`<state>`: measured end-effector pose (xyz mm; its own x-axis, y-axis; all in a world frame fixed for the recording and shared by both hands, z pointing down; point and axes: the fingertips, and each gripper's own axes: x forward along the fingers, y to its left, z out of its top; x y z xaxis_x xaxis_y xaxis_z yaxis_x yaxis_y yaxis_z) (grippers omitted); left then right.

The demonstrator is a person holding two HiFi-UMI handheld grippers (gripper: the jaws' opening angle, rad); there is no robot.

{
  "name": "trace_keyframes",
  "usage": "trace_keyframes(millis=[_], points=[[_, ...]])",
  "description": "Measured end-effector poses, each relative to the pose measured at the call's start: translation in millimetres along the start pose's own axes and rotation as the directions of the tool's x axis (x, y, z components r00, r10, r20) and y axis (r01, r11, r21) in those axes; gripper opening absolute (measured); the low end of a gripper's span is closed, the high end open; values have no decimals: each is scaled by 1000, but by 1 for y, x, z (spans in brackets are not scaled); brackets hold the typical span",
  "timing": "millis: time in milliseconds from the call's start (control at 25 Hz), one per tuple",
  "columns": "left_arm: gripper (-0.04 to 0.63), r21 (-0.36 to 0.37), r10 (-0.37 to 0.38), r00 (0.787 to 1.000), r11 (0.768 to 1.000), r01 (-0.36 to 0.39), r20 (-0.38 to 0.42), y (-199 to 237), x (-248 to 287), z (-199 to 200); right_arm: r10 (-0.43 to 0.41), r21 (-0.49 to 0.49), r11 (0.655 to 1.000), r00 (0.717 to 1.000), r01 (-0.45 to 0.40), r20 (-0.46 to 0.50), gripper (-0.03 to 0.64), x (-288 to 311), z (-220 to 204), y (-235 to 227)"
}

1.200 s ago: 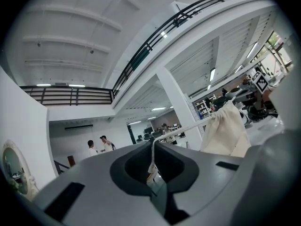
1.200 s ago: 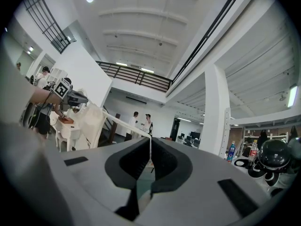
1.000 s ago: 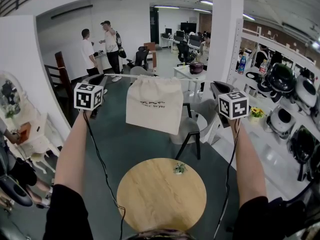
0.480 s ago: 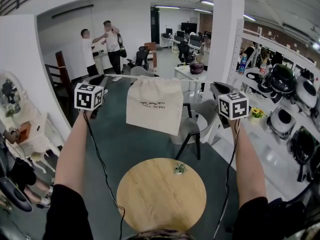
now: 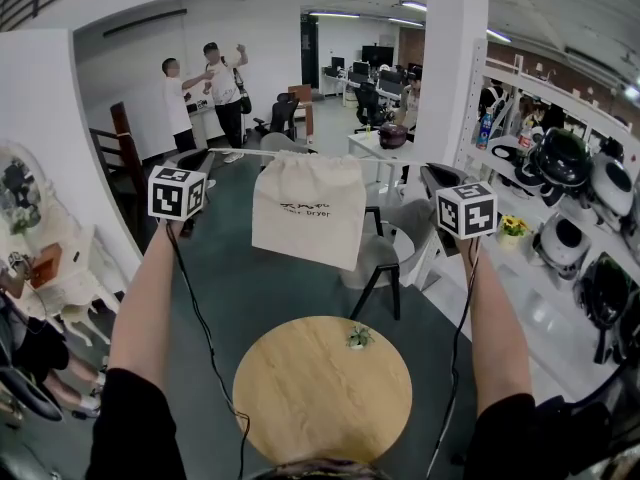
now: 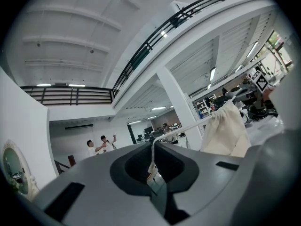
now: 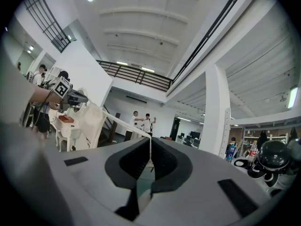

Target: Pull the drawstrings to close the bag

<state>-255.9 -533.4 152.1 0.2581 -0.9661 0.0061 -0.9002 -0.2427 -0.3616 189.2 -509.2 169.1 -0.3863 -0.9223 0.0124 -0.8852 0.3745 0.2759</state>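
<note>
One bag (image 5: pixel 308 213) between left gripper (image 5: pixel 208 155); right gripper (image 5: pixel 426 171)

The bag (image 5: pixel 308 208) hangs midway between the left gripper (image 5: pixel 205 156) and the right gripper (image 5: pixel 428 170), its drawstring (image 5: pixel 240 152) stretched from its top to each (an end caught in each one's jaws). Below them, nearer the person, a small plant (image 5: pixel 359 337) stands on a round table (image 5: pixel 322 398).

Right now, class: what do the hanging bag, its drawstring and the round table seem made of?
Bag: probably cotton cloth, matte cream, soft gathers at top. Drawstring: white cord, weave unclear. Round table: wood or wood-look laminate, pale grain.
</note>
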Motion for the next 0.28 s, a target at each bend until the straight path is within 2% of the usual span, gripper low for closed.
trace_keyframes(millis=[280], points=[[31, 4, 1, 1000, 1000, -1, -2, -1, -1, 0, 0, 6, 1000, 1000, 0, 0, 5, -1, 0, 0]])
